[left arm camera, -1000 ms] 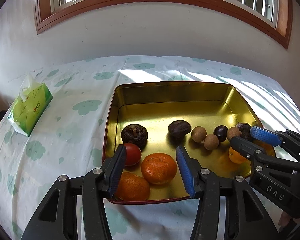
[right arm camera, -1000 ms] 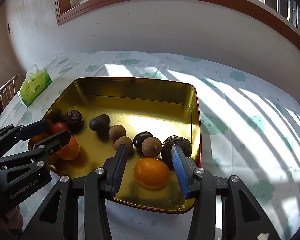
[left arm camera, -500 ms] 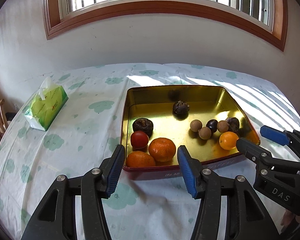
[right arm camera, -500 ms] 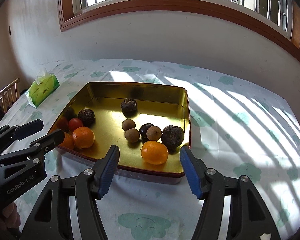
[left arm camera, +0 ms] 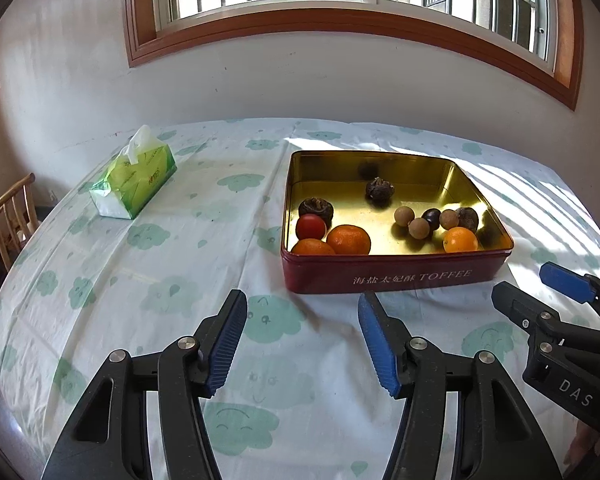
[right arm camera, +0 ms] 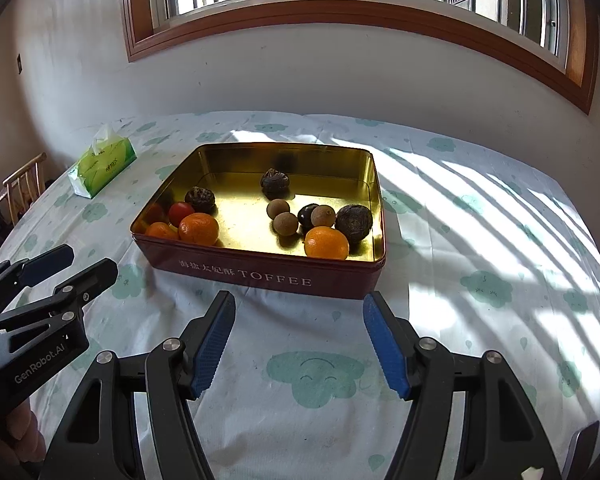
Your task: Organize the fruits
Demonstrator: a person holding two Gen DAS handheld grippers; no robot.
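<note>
A red toffee tin (left arm camera: 396,276) (right arm camera: 260,276) with a gold inside holds the fruit. At its left are two mandarins (left arm camera: 348,239) (right arm camera: 198,229), a red tomato (left arm camera: 310,226) and a dark wrinkled fruit (left arm camera: 316,208). At its right are an orange (left arm camera: 460,239) (right arm camera: 326,243), brown longans (left arm camera: 419,227), a dark chestnut (left arm camera: 431,216) and a dark round fruit (right arm camera: 353,219). Another dark fruit (left arm camera: 379,189) lies near the back. My left gripper (left arm camera: 302,344) is open and empty in front of the tin. My right gripper (right arm camera: 299,344) is open and empty too.
A green tissue pack (left arm camera: 134,182) (right arm camera: 100,166) lies at the far left of the cloud-patterned tablecloth (left arm camera: 160,272). A wooden chair (left arm camera: 8,216) stands past the table's left edge. A wall with a window runs behind the table.
Both grippers have pulled back and up from over the tin to the cloth in front of it. Both stayed open and empty. One dark fruit now lies farther back in the tin.
</note>
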